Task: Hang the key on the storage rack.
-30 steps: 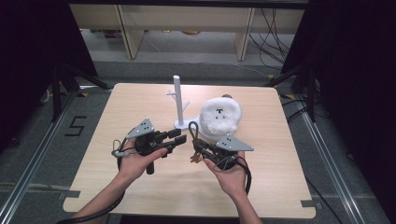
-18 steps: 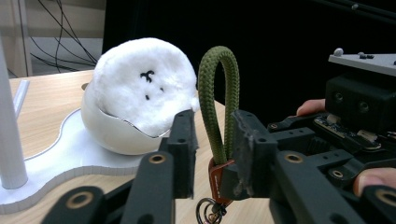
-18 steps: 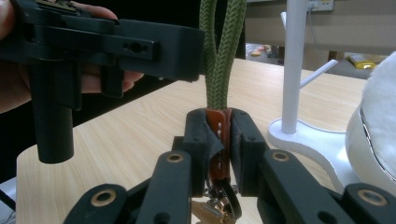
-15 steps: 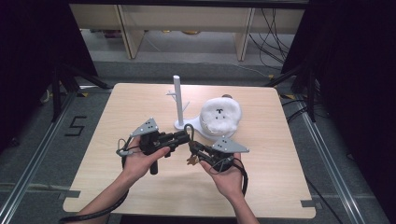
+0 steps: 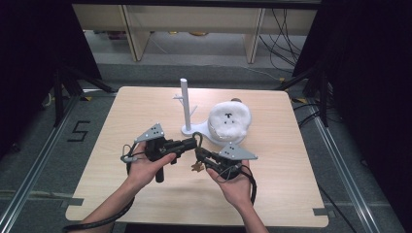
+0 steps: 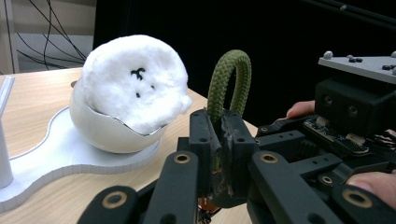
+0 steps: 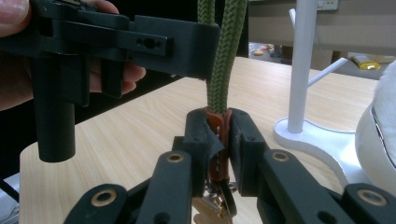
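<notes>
Item: green cord loop (image 6: 229, 77) with leather tab (image 7: 217, 140) and keys, above bench (image 5: 291, 160). Left gripper (image 6: 218, 140) jaws clamp the cord; right gripper (image 7: 218, 140) jaws clamp the tab. Probably bound for white peg stand (image 5: 185, 104): keep loop open, lift level.

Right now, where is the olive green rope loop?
The olive green rope loop is held between both tongs above the table's near middle, just in front of the white stand's base.

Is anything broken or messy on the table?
Nothing looks broken or spilled. The fluffy white toy sits neatly in its white bowl, the peg stand is upright, and both grippers just hold the green rope loop.
</notes>
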Motion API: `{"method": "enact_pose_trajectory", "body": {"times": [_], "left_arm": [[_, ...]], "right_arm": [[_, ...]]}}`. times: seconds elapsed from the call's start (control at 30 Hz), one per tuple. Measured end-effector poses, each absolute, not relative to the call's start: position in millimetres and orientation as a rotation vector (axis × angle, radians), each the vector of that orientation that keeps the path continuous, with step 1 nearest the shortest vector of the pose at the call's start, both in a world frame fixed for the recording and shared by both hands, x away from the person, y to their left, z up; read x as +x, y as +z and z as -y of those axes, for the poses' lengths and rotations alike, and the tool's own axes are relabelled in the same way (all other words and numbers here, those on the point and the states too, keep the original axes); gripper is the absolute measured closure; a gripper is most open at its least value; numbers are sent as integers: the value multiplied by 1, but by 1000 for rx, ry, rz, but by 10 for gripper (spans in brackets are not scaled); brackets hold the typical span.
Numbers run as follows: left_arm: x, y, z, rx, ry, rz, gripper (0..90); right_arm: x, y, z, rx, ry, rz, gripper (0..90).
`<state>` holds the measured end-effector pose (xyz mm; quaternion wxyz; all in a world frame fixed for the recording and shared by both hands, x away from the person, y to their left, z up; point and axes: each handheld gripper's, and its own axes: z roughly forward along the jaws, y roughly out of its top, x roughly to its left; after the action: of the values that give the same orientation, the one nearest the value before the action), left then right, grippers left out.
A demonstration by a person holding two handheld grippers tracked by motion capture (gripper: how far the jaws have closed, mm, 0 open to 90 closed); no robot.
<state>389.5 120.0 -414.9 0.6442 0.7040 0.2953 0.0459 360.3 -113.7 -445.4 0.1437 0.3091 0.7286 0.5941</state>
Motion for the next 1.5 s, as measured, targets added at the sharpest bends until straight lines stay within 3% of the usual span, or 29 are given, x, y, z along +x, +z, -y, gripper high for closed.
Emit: {"method": "enact_pose_trajectory", "body": {"times": [0.4, 1.5], "left_arm": [[391, -407, -131, 1610, 222, -668, 842], [396, -401, -158, 1589, 343, -762, 841]], "right_arm": [[359, -443, 117, 909, 1682, -2082, 645], [355, -454, 163, 969, 1543, -2016, 516]]}}
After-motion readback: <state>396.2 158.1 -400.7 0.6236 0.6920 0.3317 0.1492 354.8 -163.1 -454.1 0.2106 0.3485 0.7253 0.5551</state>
